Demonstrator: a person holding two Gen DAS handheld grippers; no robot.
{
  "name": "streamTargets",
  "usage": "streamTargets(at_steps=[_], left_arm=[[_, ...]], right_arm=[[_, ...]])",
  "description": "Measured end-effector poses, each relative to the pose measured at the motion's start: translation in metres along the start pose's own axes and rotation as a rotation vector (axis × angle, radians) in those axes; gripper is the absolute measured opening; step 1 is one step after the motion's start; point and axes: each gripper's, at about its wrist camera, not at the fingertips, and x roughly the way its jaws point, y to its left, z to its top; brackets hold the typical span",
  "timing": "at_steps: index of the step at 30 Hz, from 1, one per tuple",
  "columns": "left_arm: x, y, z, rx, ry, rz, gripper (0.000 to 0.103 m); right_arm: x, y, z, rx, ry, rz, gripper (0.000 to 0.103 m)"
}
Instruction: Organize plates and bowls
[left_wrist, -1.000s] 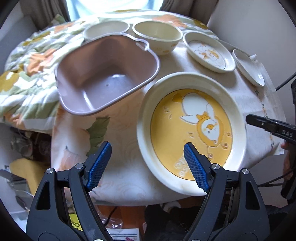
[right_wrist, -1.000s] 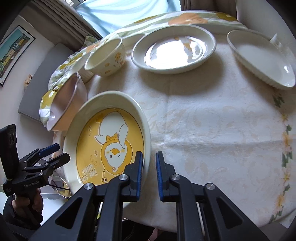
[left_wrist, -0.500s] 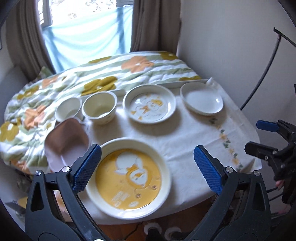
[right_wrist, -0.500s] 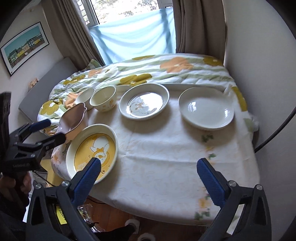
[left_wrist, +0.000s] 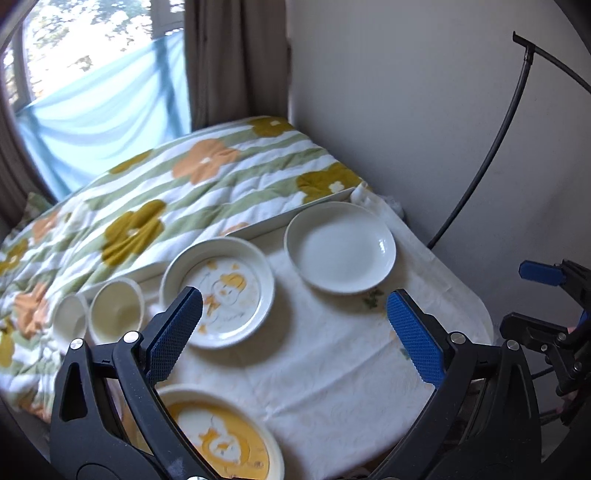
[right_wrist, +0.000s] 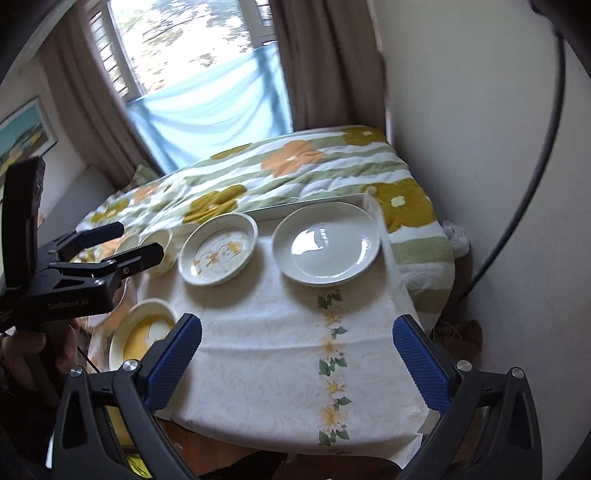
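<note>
Glossy glazed white plate (right_wrist: 327, 245); matt patterned cloth tablecloth (right_wrist: 280, 354).

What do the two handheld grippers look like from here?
Both are black plastic clamp-style frames with silver rivets and blue cross-hatched pads. The left gripper carries small white lettering on its body, too blurred to read, and an upright black block behind it. The right gripper matches it. No sleeves show.

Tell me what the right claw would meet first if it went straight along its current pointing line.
Probably bare tablecloth: the open right claw points down at the empty stretch short of the plain white plate. Depth is unclear.
</note>
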Motion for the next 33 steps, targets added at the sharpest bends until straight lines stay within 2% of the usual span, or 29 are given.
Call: streamTargets(at_steps=[5, 9, 12, 14, 16, 20, 22, 24, 26, 30, 33], left_arm=[[0.066, 0.015, 0.042, 0.027, 0.107, -0.168, 0.100], [0.127, 0.027, 0.065, 0.076, 0.182, -0.209, 0.100], [0.183, 0.037, 0.076, 0.078, 0.260, -0.274, 0.098], [0.216, 0.042, 0.075, 0.079, 0.315, -0.304, 0.091], [0.247, 0.043, 0.070, 0.074, 0.374, -0.326, 0.069], [0.281, 0.045, 0.061, 0.065, 0.434, -0.374, 0.055], [0.290, 0.045, 0.059, 0.070, 0.448, -0.386, 0.047], [0.295, 0.044, 0.058, 0.081, 0.450, -0.398, 0.042], [0.297, 0.042, 0.059, 0.098, 0.449, -0.396, 0.037], [0.304, 0.041, 0.061, 0.115, 0.457, -0.392, 0.017], [0.304, 0.043, 0.062, 0.115, 0.453, -0.396, 0.016]], right_arm=[[0.027, -0.022, 0.015, 0.128, 0.023, 0.009, 0.103], [0.068, -0.043, 0.025, 0.266, 0.056, 0.019, 0.103], [0.104, -0.054, 0.029, 0.354, 0.081, 0.008, 0.101], [0.128, -0.061, 0.030, 0.415, 0.099, 0.009, 0.083], [0.149, -0.069, 0.028, 0.468, 0.124, -0.013, 0.074], [0.179, -0.083, 0.018, 0.584, 0.156, -0.016, 0.058], [0.186, -0.085, 0.017, 0.610, 0.155, -0.021, 0.055], [0.188, -0.085, 0.017, 0.625, 0.146, -0.028, 0.051], [0.191, -0.086, 0.017, 0.642, 0.137, -0.031, 0.044], [0.196, -0.087, 0.020, 0.664, 0.128, -0.038, 0.032], [0.200, -0.090, 0.023, 0.665, 0.130, -0.064, 0.022]])
